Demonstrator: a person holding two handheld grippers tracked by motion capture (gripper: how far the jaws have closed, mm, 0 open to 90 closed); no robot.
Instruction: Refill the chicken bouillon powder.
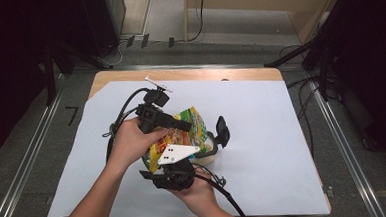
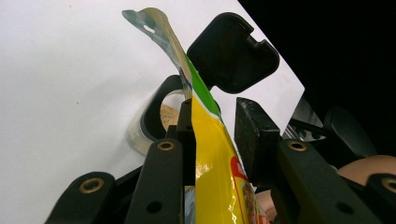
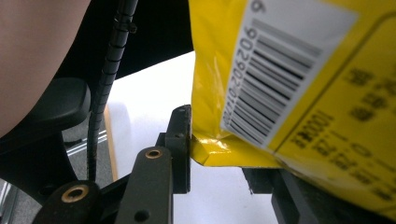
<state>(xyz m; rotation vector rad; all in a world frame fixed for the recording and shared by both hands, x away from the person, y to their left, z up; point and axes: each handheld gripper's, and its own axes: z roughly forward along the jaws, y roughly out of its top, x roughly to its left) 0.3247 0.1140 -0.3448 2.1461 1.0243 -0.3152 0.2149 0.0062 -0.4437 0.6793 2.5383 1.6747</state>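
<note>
One packet [image 1: 182,131], one jar [image 1: 209,150], two grippers.

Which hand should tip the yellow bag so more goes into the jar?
Probably the left. The left gripper has the yellow bag between its jaws near the top, right above the jar. The right gripper is down at the bag's bottom corner, better for steadying or lifting.

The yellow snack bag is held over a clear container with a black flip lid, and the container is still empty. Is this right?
Not quite. The yellow snack bag is held over the clear container with its black flip lid open, but the container is not empty: the left gripper view shows a light brown powder inside it.
</note>
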